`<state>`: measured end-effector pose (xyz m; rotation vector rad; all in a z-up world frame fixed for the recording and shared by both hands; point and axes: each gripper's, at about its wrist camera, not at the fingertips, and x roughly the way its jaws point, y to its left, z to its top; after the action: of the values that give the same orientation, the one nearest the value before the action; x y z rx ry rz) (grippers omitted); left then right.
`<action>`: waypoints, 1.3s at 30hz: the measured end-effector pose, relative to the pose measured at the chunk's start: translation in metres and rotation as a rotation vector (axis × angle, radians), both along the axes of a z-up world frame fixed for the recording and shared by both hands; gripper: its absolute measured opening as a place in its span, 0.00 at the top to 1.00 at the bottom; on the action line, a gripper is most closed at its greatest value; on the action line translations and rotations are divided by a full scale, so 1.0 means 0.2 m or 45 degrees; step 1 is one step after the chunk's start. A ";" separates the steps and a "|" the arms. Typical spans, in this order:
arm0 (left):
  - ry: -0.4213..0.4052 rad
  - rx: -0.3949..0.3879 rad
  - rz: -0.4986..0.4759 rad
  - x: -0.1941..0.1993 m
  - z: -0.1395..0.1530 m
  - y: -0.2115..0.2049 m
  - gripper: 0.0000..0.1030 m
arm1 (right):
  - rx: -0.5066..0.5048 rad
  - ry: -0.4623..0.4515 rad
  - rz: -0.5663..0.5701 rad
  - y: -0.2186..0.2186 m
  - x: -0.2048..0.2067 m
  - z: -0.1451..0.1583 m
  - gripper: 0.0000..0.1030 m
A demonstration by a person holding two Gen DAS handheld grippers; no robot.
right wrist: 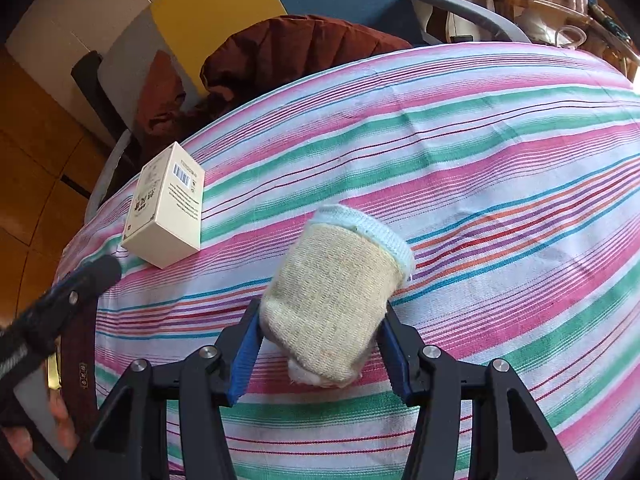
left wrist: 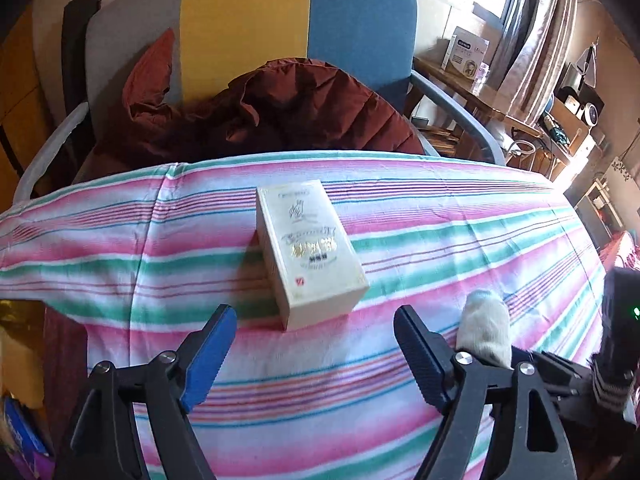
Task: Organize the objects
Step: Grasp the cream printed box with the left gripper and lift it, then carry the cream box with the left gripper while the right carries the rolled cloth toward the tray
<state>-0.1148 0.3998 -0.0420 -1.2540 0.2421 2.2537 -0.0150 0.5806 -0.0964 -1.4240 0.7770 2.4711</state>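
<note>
Jaws of the left gripper [left wrist: 316, 344] stand wide apart with nothing between them, blue pads facing inward, poised just short of the cream box [left wrist: 310, 250]. Box lies flat on the striped cloth [left wrist: 460, 236], long side running away from the camera, gold print on its top face; its near end sits between the lines of the two open fingers but touches neither. From the right wrist view the same cream box [right wrist: 166, 216] shows at far left, barcode on its side panel, near the cloth's left edge.

Right gripper [right wrist: 320, 354] jaws are closed on the knitted sock roll [right wrist: 338, 300]: beige body, pale blue-white ribbed cuff pointing away from the camera, a tuft of white at the near end. Both blue pads press its sides. Whether the roll rests on the cloth or is held just above it, cannot tell. In the left wrist view the sock roll [left wrist: 486, 330] appears at lower right, just beside the left gripper's right finger, well apart from the box.

Cloth is pink, green and white striped, covering the desk. Beyond its far edge: a dark red padded jacket [left wrist: 280, 108] heaped on a chair [left wrist: 360, 20] with grey, yellow and blue back panels.
</note>
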 end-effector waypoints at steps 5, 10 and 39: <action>-0.110 -0.034 0.065 -0.16 -0.11 0.09 0.19 | 0.021 -0.014 0.013 -0.01 -0.01 0.00 0.46; -0.060 -0.074 0.086 -0.21 -0.16 0.11 0.19 | 0.016 -0.022 0.012 -0.01 -0.02 0.00 0.46; -0.026 0.045 -0.004 0.26 -0.19 -0.34 0.50 | 0.083 0.010 0.035 -0.04 0.01 0.02 0.46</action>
<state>-0.0627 0.3310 -0.0798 -1.2569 0.1957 2.2319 -0.0135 0.5732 -0.0917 -1.4121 0.6760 2.4999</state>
